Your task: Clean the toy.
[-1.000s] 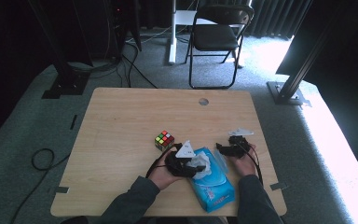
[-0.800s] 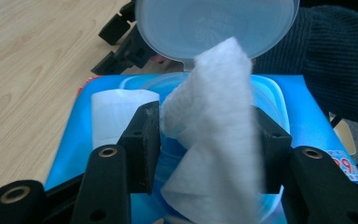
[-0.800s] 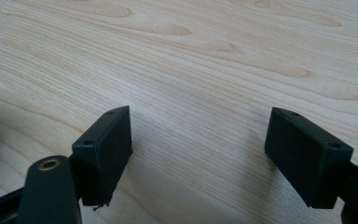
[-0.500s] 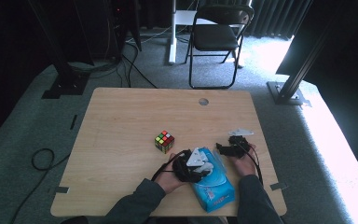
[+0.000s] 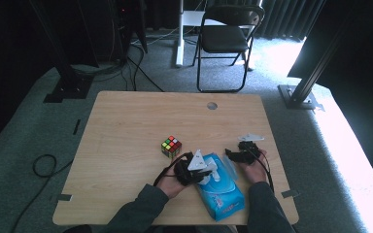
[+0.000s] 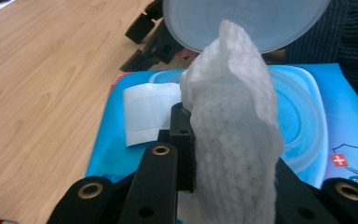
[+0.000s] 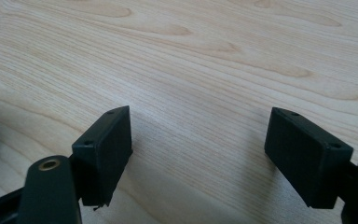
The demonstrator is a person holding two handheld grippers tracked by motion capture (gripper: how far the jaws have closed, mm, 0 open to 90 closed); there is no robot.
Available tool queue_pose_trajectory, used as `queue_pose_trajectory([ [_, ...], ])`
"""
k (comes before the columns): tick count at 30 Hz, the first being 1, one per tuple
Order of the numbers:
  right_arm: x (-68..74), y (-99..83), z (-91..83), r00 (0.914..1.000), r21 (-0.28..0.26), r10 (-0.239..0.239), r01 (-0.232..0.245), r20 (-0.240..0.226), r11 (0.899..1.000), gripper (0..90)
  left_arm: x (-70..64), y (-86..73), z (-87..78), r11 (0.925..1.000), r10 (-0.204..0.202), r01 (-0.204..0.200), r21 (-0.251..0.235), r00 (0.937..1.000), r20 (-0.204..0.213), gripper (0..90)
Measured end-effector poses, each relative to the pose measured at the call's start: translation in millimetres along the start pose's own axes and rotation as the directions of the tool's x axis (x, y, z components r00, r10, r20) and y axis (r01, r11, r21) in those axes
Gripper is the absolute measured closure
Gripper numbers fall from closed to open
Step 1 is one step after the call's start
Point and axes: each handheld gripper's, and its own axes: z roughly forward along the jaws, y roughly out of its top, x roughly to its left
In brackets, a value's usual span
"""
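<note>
A blue pack of wet wipes [image 5: 221,191] lies near the table's front edge, its round clear lid [image 6: 242,21] flipped up. My left gripper [image 5: 200,173] is over the pack, shut on a white wipe [image 6: 233,135] that stands up out of the round opening [image 6: 293,126]. A white label [image 6: 147,112] sits on the pack's top. My right gripper [image 5: 237,156] rests just right of the pack's far end, open, with bare wood between its jaws [image 7: 198,144]. In the left gripper view the right gripper [image 6: 151,39] shows beyond the pack.
A multicoloured puzzle cube [image 5: 171,146] stands on the wooden table [image 5: 126,131] left of the pack. A round hole [image 5: 212,105] is near the table's far edge. A folding chair [image 5: 226,39] and cables stand beyond the table.
My left gripper has moved right, over the pack, and now holds a wipe. The right gripper has stayed in place.
</note>
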Motion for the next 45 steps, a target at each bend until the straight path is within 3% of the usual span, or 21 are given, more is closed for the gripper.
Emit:
queue_pose_trajectory([
  [9, 0.0, 0.0, 0.0, 1.0000, 0.000, 0.000, 0.000, 0.000, 1.000, 22.7, 22.2, -8.5, -15.9, 0.9967, -0.077, 0.075, -0.031, 0.9956, -0.054, 82.5],
  [10, 0.0, 0.0, 0.0, 1.0000, 0.000, 0.000, 0.000, 0.000, 1.000, 22.6, 23.9, -10.1, -17.2, 0.9972, -0.072, 0.071, -0.026, 0.9941, -0.081, 82.5],
  [11, 0.0, 0.0, 0.0, 1.0000, 0.000, 0.000, 0.000, 0.000, 1.000, 22.7, 26.2, -11.7, -18.7, 0.9968, -0.079, 0.077, -0.023, 0.9912, -0.106, 82.6],
  [14, 0.0, 0.0, 0.0, 1.0000, 0.000, 0.000, 0.000, 0.000, 1.000, 22.6, 39.6, -17.3, -27.0, 0.9905, -0.135, 0.130, -0.045, 0.9833, -0.123, 82.7],
  [20, 0.1, 0.0, 0.0, 1.0000, 0.000, 0.000, 0.000, 0.001, 1.000, 22.6, 55.2, -25.9, -40.8, 0.9820, -0.185, 0.175, -0.071, 0.9698, -0.159, 82.8],
  [40, 1.8, 0.5, 0.2, 0.9999, 0.000, 0.011, -0.011, 0.011, 1.000, 24.2, 83.7, -42.7, -77.1, 0.9608, -0.271, 0.246, -0.129, 0.9319, -0.241, 82.8],
  [45, 5.3, 2.5, -1.6, 1.0000, 0.012, 0.006, -0.006, 0.004, 1.000, 33.2, 87.5, -47.0, -83.1, 0.9567, -0.285, 0.257, -0.137, 0.9235, -0.257, 82.7],
])
